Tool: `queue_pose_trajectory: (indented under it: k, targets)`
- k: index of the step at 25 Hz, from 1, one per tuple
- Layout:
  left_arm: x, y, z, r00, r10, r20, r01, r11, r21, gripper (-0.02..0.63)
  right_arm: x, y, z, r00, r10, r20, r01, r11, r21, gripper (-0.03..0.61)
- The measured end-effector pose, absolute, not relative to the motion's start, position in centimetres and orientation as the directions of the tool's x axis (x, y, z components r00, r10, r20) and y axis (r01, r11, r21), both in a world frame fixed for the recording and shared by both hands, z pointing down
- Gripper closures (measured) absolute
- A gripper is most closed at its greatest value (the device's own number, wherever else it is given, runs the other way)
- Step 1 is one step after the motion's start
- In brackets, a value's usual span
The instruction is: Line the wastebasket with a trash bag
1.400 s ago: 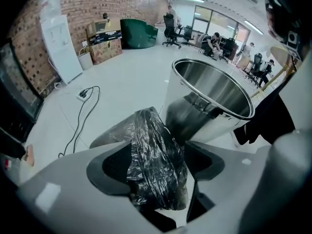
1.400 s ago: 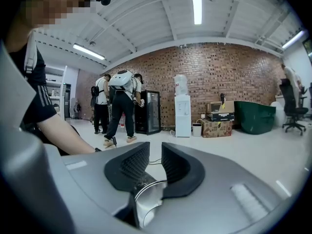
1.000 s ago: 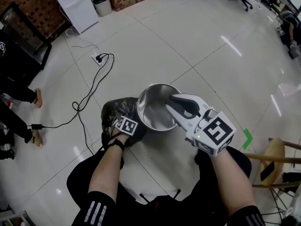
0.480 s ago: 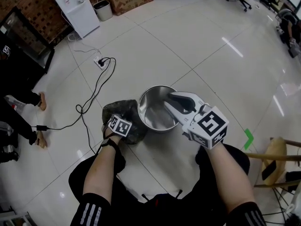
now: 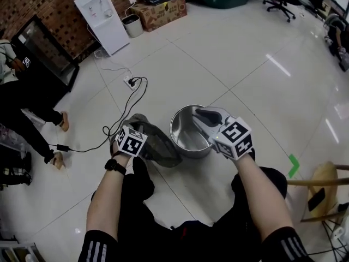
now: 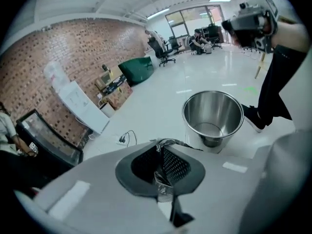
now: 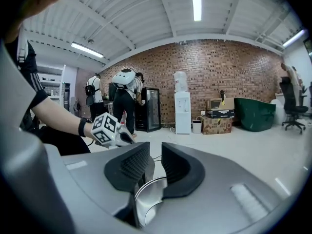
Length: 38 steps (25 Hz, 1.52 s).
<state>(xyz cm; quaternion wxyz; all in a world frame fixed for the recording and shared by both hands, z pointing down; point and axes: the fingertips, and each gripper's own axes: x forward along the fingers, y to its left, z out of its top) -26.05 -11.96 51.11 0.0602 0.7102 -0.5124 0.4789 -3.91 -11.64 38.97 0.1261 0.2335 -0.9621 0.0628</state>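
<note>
A shiny steel wastebasket (image 5: 188, 132) stands upright on the white tile floor; the left gripper view shows it too (image 6: 213, 115). My right gripper (image 5: 200, 115) is shut on the wastebasket's near right rim, and the rim (image 7: 146, 191) runs between its jaws (image 7: 155, 162). A crumpled black trash bag (image 5: 155, 143) hangs just left of the wastebasket. My left gripper (image 5: 136, 134) is shut on the bag, with a pinch of film (image 6: 163, 179) caught between its pads. The bag's lower part trails toward the floor.
A power strip with a black cable (image 5: 131, 82) lies on the floor beyond the bag. A water dispenser (image 5: 103, 15), a small bin (image 5: 132, 25) and cardboard boxes (image 5: 161, 10) line the brick wall. A person (image 5: 22, 108) stands at left. A wooden stool (image 5: 322, 184) is at right.
My left gripper has closed on the trash bag and risen, lifting the bag from its heap on the floor. My right gripper has stayed on the wastebasket's rim.
</note>
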Motion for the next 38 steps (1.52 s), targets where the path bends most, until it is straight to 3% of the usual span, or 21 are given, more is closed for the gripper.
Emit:
queue_pose_trajectory:
  k: [10, 17, 33, 36, 38]
  targets:
    - [-19.6, -9.9, 35.8, 0.177, -0.795, 0.580, -0.712, -0.510, -0.482, 0.611, -6.7, -9.1, 39.1, -0.903, -0.335, 0.269, -0.368, 0.926, -0.081, 0.454]
    - [-13.7, -9.0, 30.8, 0.297, -0.808, 0.508, -0.651, -0.561, -0.511, 0.611, -9.7, -4.8, 38.7, -0.962, -0.183, 0.201, -0.216, 0.963, -0.160, 0.364]
    - [-0.2, -7.4, 28.4, 0.529, -0.710, 0.464, -0.508, -0.703, -0.497, 0.611, -8.3, -6.6, 36.4, -0.967, -0.249, 0.054, -0.254, 0.935, -0.246, 0.304]
    - [0.4, -7.5, 28.3, 0.536, -0.709, 0.458, -0.508, -0.704, -0.495, 0.611, -7.8, -7.1, 36.9, -0.958, -0.273, 0.084, -0.285, 0.925, -0.250, 0.364]
    - [0.1, -7.8, 28.2, 0.530, -0.716, 0.455, -0.516, -0.698, -0.497, 0.611, -7.0, -7.7, 37.6, -0.943, -0.310, 0.124, -0.331, 0.914, -0.236, 0.525]
